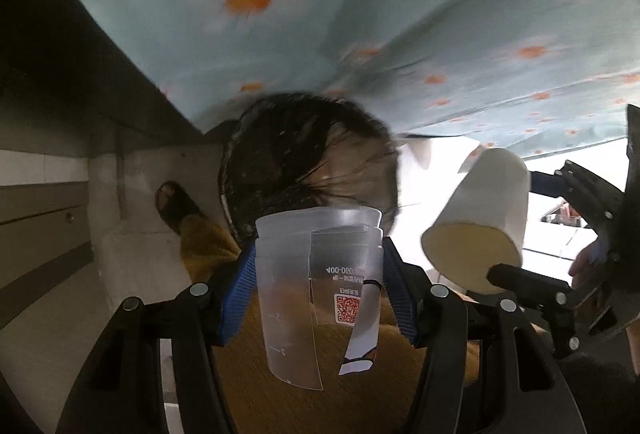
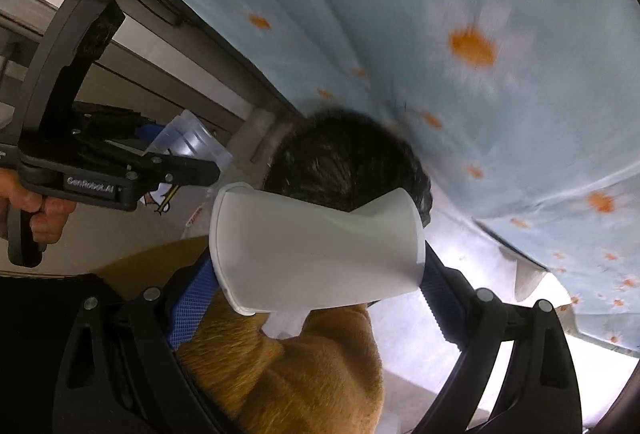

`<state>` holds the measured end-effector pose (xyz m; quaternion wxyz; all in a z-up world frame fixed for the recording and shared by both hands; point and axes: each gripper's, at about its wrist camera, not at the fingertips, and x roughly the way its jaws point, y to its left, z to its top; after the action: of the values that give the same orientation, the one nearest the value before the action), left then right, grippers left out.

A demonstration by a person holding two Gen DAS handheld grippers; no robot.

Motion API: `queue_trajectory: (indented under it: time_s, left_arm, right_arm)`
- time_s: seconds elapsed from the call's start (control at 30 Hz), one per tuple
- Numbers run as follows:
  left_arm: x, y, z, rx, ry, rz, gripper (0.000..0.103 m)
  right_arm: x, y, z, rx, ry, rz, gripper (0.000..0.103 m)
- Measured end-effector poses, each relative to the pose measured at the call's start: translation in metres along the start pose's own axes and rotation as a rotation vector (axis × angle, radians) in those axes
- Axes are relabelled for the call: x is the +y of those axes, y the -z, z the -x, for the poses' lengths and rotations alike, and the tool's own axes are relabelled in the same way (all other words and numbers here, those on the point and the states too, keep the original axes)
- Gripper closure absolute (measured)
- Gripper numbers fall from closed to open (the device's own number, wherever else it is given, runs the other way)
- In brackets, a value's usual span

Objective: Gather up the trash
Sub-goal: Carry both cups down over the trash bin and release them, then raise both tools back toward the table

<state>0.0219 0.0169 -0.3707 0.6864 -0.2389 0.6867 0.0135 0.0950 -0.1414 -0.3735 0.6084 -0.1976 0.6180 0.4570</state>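
Behind both cups hangs a pale blue cloth printed with orange-centred daisies (image 1: 360, 13), filling the upper part of both views. At the lower centre of the left wrist view, the left gripper (image 1: 318, 274) is closed on a stack of clear plastic measuring cups with a loose printed label (image 1: 316, 274). At the centre of the right wrist view, the right gripper (image 2: 320, 270) squeezes a white paper cup (image 2: 316, 250) lying sideways; its wall is already dented.

More pressure could crush the paper cup so that it slips out. The hanging label could probably catch on something. Both grippers are near each other and could collide. A person in a mustard-yellow sweater (image 2: 288, 374) is just below them. Grey floor and a wooden cabinet (image 1: 44, 230) show at the left.
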Motion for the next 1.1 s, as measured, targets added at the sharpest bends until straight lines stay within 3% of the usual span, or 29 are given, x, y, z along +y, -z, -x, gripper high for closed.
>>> queue_trajectory:
  time_s: [0.2, 0.53, 0.7, 1.1]
  left_arm:
    - [0.017, -0.01, -0.051, 0.017, -0.003, -0.017, 0.045]
    - [0.031, -0.019, -0.099, 0.047, -0.035, -0.036, 0.044]
    - [0.031, -0.021, -0.108, 0.061, -0.058, -0.024, 0.026]
    - [0.037, -0.014, -0.084, 0.023, -0.084, 0.022, 0.025]
  right_arm:
    - [-0.023, -0.003, -0.061, 0.037, 0.02, -0.078, 0.011]
    - [-0.051, -0.013, -0.1, 0.07, 0.031, -0.208, 0.011]
    - [-0.052, -0.014, -0.101, 0.07, 0.042, -0.232, 0.006]
    - [-0.044, -0.008, -0.061, 0.002, 0.031, -0.211, 0.005]
